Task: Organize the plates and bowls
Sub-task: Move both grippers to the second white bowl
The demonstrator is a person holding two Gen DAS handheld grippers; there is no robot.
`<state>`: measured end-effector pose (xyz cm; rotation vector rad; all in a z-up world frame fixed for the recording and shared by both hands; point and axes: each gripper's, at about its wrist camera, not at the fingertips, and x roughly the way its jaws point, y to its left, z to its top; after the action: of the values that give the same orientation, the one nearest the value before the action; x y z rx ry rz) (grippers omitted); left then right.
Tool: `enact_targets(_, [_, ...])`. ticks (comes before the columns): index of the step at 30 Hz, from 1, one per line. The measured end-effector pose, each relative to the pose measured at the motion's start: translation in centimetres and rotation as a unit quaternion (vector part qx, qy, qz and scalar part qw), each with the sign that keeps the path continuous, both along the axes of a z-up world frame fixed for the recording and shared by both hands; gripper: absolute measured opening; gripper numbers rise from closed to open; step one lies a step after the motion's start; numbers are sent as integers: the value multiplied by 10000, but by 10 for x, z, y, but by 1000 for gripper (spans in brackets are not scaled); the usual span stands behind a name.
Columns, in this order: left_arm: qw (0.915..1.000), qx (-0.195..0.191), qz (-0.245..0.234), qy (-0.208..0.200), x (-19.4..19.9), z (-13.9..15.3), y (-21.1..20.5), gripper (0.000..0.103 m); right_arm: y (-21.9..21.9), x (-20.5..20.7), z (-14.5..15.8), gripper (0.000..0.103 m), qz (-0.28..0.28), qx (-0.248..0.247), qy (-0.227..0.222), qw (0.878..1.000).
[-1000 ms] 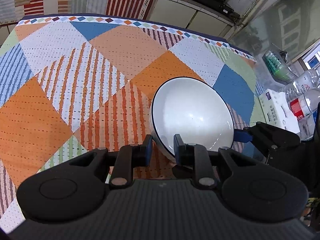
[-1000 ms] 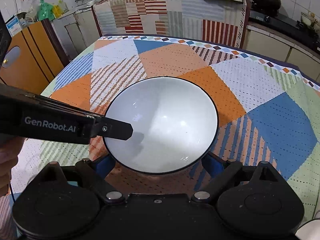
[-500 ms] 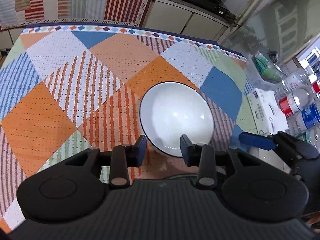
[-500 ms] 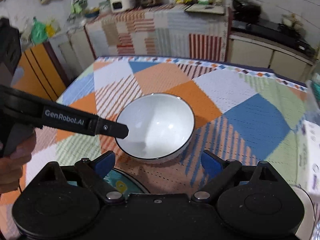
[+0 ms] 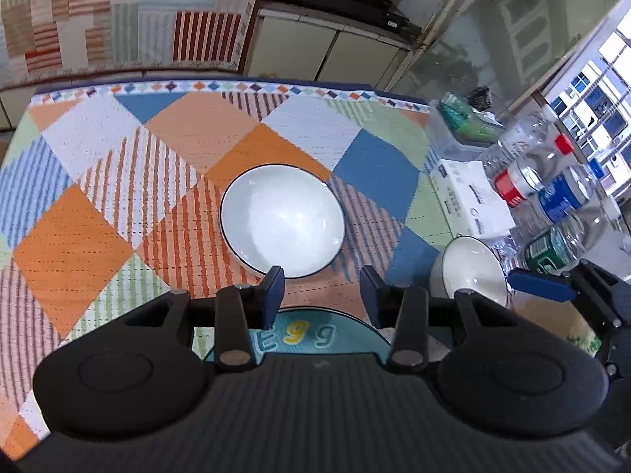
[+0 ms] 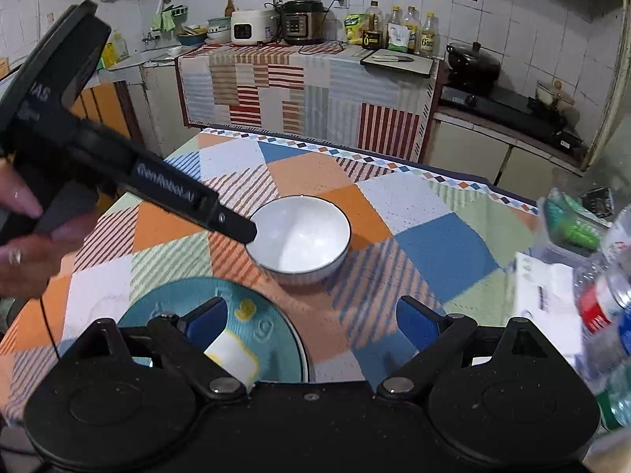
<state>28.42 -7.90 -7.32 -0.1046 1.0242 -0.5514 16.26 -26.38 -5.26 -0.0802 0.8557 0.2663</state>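
Observation:
A white bowl with a dark rim [image 5: 282, 218] sits upright on the patchwork tablecloth [image 5: 98, 213]; it also shows in the right wrist view [image 6: 301, 240]. My left gripper [image 5: 318, 291] is open and empty, raised just short of the bowl. A teal plate with numbers [image 5: 299, 335] lies under it, and also shows in the right wrist view [image 6: 221, 327]. A second white bowl [image 5: 471, 270] sits at the right. My right gripper [image 6: 311, 323] is open and empty above the teal plate's right edge.
Plastic bottles [image 5: 548, 197], a tissue pack [image 5: 471, 201] and a clear box [image 5: 461, 126] crowd the table's right side. Kitchen counters with appliances [image 6: 276, 19] stand behind the table. The left gripper's body [image 6: 118, 169] reaches across the right wrist view.
My left gripper let go of the white bowl, opened and pulled back and up. My right gripper also drew back. The teal plate and second bowl came into view.

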Motion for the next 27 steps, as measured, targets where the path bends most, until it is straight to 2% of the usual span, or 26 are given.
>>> enact_targets(3, [9997, 32, -140, -197, -18, 12, -7, 45, -8, -14, 9, 95, -142, -96, -78, 9998])
enact_targets(10, [9968, -45, -778, -163, -51, 23, -28, 52, -22, -42, 7, 95, -325, -403, 30, 9987])
enact_targets(12, [9949, -11, -1005, -105, -57, 21, -37, 53, -29, -48, 2, 95, -446, -306, 135, 9984])
enact_targets(16, [9922, 65, -1243, 33, -66, 11, -57, 56, -40, -56, -7, 95, -587, -421, 223, 9971])
enact_targets(22, [9903, 89, -1367, 219, -66, -10, -81, 56, -59, -47, -36, 95, -1045, -443, 478, 9924])
enact_targets(27, [9896, 90, -1429, 105, -63, -26, -102, 56, -69, -39, -67, 95, -1262, -501, 722, 9881])
